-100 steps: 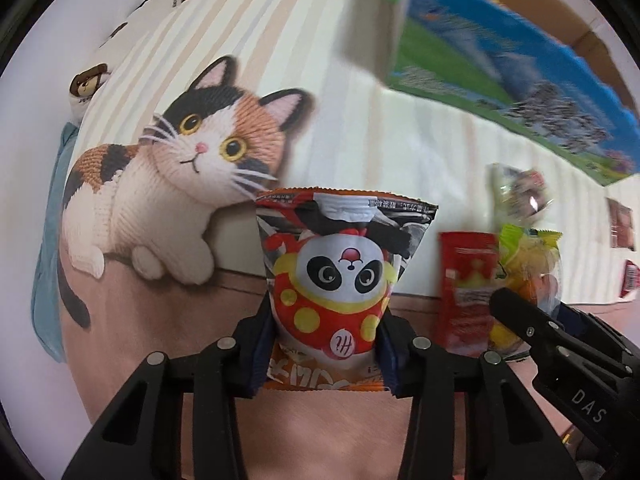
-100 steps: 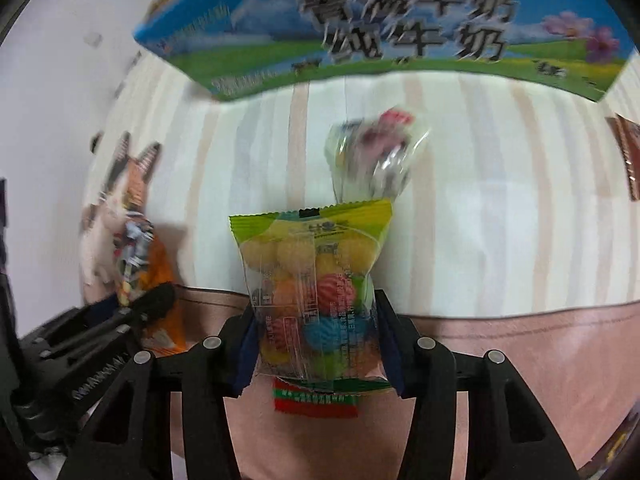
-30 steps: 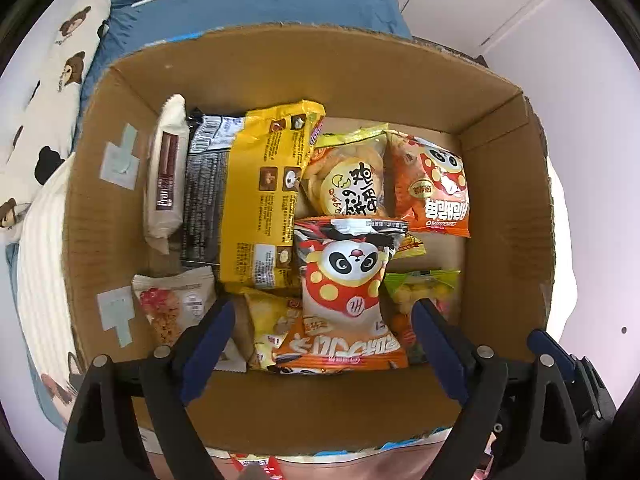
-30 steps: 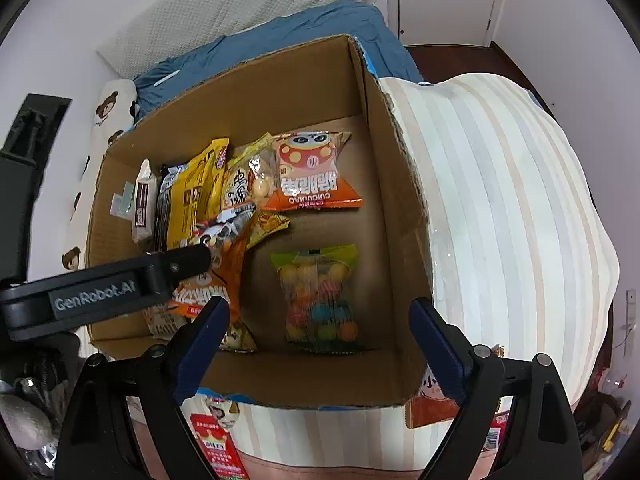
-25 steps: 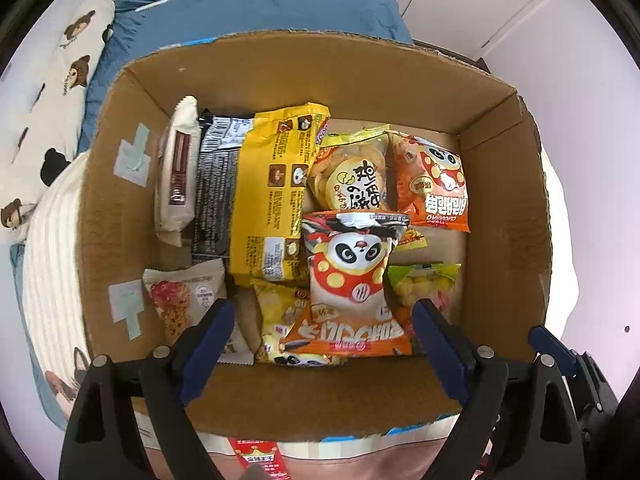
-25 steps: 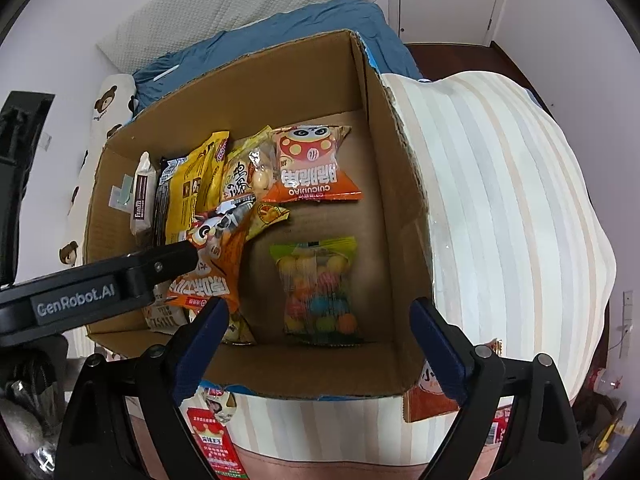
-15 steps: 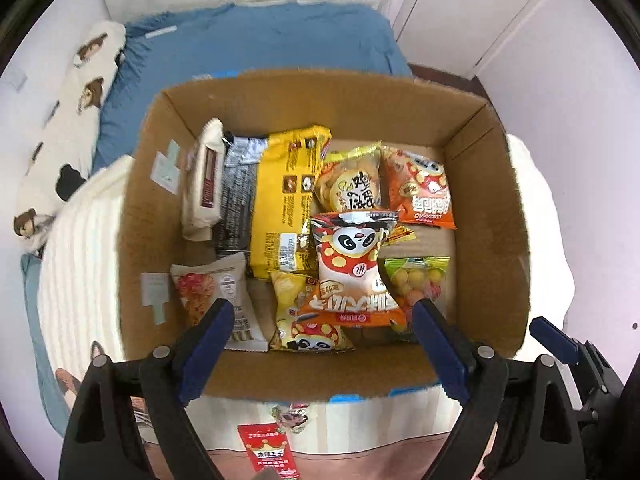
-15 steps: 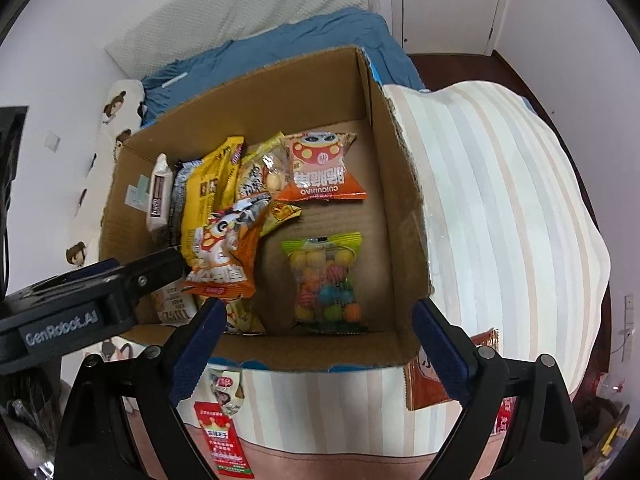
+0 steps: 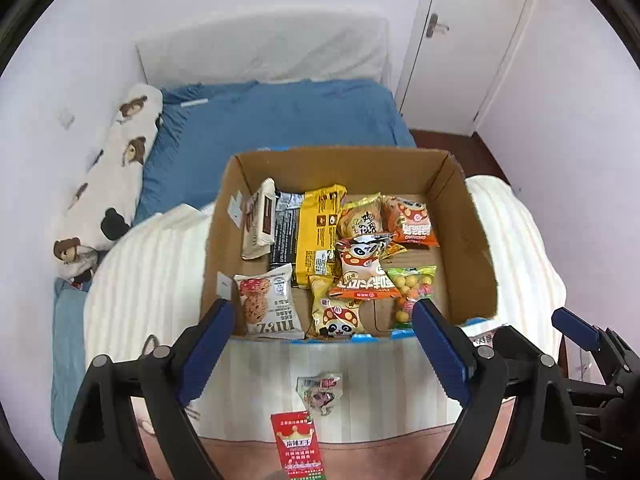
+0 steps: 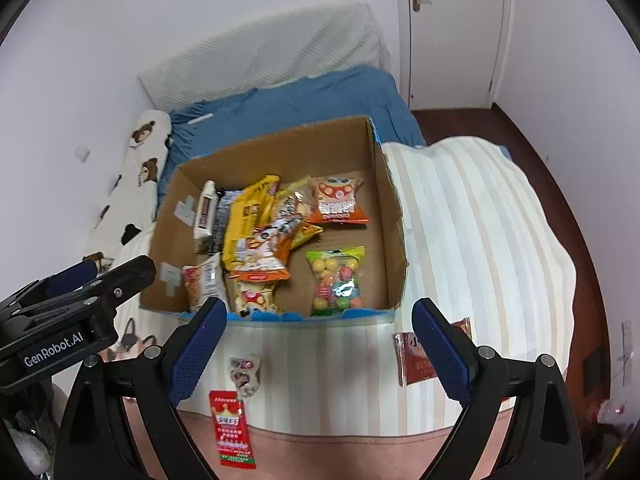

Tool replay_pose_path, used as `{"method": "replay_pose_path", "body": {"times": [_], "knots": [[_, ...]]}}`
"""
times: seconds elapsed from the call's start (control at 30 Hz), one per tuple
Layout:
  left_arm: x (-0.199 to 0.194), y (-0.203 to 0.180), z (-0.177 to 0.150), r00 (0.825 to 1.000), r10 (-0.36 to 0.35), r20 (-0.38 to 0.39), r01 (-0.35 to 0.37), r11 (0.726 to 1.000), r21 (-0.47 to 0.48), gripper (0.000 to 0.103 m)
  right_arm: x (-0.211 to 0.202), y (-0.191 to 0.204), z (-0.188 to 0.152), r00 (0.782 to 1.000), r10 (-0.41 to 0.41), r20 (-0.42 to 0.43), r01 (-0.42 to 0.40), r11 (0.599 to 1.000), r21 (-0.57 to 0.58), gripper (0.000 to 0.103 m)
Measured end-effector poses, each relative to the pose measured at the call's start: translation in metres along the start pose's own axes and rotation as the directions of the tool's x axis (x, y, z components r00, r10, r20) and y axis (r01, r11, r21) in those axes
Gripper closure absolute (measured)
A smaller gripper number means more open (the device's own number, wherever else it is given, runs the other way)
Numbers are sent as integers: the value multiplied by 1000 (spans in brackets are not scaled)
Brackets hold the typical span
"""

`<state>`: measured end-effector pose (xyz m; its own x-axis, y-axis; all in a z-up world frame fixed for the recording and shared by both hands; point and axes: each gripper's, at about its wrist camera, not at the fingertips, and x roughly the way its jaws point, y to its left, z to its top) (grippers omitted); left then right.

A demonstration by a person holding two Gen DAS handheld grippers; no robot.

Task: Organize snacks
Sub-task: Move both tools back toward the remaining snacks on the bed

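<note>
A cardboard box (image 9: 224,216) (image 10: 394,224) on the striped blanket holds several snack packs, among them the orange panda bag (image 9: 362,268) (image 10: 260,254) and the clear bag of coloured balls (image 9: 412,288) (image 10: 336,280). My left gripper (image 9: 322,344) and my right gripper (image 10: 318,340) are both open and empty, held above the blanket in front of the box. On the blanket lie a red sachet (image 9: 298,446) (image 10: 232,428), a small clear wrapped snack (image 9: 320,392) (image 10: 245,374) and a brown packet (image 10: 416,358).
A blue sheet (image 9: 280,116), a bear-print pillow (image 9: 116,176) and a white headboard cushion (image 10: 260,52) lie behind the box. A white door (image 10: 452,28) stands at the back right. The left gripper's body (image 10: 68,312) shows at the left of the right wrist view.
Both grippers earlier held the panda bag and the ball bag; both bags now lie in the box. Over the last second both open grippers have pulled back and up from the box.
</note>
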<state>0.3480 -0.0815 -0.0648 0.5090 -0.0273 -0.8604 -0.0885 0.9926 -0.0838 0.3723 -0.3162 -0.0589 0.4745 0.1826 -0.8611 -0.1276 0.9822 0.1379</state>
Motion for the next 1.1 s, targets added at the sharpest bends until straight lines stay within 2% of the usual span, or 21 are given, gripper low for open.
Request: {"method": "replay_pose_path", "body": {"times": [0.13,0.4,0.63,0.73,0.9,0.93,0.97,1.0,1.07,1.1], "knots": [[-28,2,-16,999,1,49,-1,1000,4,12,-29,4,-12,999,13,44,-13,1000,-12,7],[-68,5,-48,995,-8,100,8,1000,1,12,-75,6,-43,994,48,97,-47,999,-19,7],[-74,10,-86,993,-40,107,45,998,-44,12,-86,-16,-72,989,99,111,-104,994,44,5],[-57,16,-105,998,-25,60,29,997,-71,12,-75,-48,-92,989,113,90,-125,981,145,5],[-2,29,-142,994,6,-108,-20,992,-126,12,-43,-112,-126,997,68,27,-73,952,296,5],[12,34,-150,990,11,-140,-31,989,-146,12,-36,-121,-129,999,49,9,-49,952,303,10],[23,37,-158,986,17,-166,-44,986,-161,12,-31,-129,-132,999,35,-2,-33,951,308,20],[29,39,-163,983,17,-183,-49,984,-169,12,-24,-138,-134,1000,21,-15,-15,949,314,25],[50,43,-177,972,27,-233,-74,978,-193,12,-10,-151,-136,999,19,-47,-3,945,327,32],[57,45,-181,968,28,-250,-80,976,-203,12,-4,-157,-137,998,22,-56,-2,944,331,32]]}}
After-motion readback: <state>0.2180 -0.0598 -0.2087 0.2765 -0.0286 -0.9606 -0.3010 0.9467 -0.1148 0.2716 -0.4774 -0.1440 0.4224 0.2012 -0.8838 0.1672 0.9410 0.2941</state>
